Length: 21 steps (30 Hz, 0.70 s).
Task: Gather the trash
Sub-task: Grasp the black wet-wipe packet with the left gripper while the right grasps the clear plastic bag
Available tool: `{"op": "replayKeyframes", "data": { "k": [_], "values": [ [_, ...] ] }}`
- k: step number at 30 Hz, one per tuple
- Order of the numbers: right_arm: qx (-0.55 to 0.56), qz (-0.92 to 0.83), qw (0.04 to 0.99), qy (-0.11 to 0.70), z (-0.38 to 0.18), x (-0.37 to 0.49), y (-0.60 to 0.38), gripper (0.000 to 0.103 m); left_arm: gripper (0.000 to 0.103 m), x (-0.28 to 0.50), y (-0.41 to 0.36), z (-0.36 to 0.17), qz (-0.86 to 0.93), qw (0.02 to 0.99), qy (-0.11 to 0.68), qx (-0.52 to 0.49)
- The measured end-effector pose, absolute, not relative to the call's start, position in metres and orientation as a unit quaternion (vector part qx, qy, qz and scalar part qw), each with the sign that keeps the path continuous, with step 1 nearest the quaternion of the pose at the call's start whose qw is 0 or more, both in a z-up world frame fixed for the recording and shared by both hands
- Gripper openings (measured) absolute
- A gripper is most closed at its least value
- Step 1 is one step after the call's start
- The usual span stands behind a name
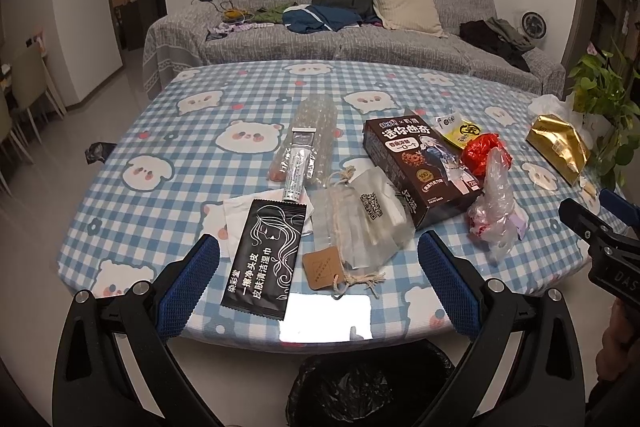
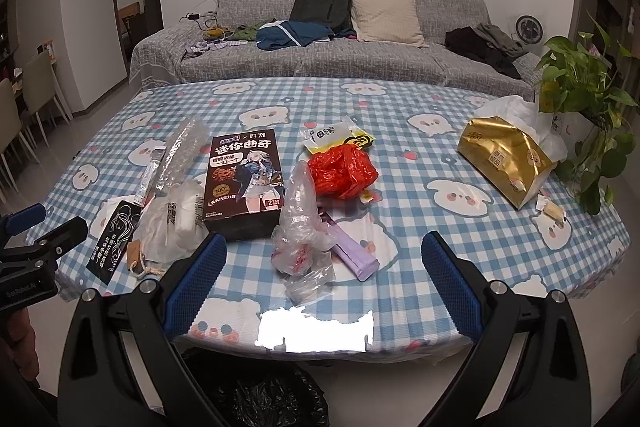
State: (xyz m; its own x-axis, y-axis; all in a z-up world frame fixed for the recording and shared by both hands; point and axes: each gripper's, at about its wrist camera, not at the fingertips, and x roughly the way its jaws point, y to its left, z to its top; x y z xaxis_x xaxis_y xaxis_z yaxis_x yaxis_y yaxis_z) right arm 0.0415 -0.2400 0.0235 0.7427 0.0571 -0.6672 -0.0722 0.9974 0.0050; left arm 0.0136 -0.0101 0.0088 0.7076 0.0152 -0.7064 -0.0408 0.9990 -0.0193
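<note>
Trash lies on the checked tablecloth (image 1: 168, 131). In the left wrist view: a black wet-wipe sachet (image 1: 266, 255), a clear pouch with string (image 1: 360, 227), a bubble-wrap strip (image 1: 308, 143), a dark cookie box (image 1: 416, 171), a red bag (image 1: 482, 153) and a clear plastic bag (image 1: 496, 211). My left gripper (image 1: 318, 259) is open and empty above the sachet and pouch. My right gripper (image 2: 322, 257) is open and empty over the clear plastic bag (image 2: 300, 223) and a purple wrapper (image 2: 354, 253). The cookie box (image 2: 242, 183) and red bag (image 2: 344, 173) lie beyond it.
A bin lined with a black bag (image 1: 368, 387) stands below the table's near edge (image 2: 256, 393). A gold tissue pack (image 2: 504, 159), a white bag and a potted plant (image 2: 588, 99) sit at the right. A yellow packet (image 2: 340, 139) lies behind the red bag. A grey sofa (image 1: 360, 39) is behind.
</note>
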Motion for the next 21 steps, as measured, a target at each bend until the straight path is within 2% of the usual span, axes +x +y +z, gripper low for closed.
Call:
{"op": "replayKeyframes", "data": {
  "k": [11, 14, 18, 21],
  "values": [
    [-0.022, 0.047, 0.923, 0.382, 0.000, 0.074, -0.232, 0.094, 0.096, 0.048, 0.010, -0.019, 0.030, 0.910, 0.414, -0.008],
    [-0.033, 0.048, 0.916, 0.397, -0.015, 0.084, -0.227, 0.094, 0.090, 0.060, 0.017, -0.035, 0.027, 0.901, 0.432, -0.001],
    [-0.039, 0.051, 0.908, 0.415, -0.029, 0.096, -0.225, 0.089, 0.082, 0.073, 0.023, -0.055, 0.018, 0.890, 0.455, 0.000],
    [-0.044, 0.054, 0.903, 0.423, -0.037, 0.102, -0.223, 0.086, 0.081, 0.079, 0.023, -0.063, 0.025, 0.887, 0.460, 0.012]
  ]
}}
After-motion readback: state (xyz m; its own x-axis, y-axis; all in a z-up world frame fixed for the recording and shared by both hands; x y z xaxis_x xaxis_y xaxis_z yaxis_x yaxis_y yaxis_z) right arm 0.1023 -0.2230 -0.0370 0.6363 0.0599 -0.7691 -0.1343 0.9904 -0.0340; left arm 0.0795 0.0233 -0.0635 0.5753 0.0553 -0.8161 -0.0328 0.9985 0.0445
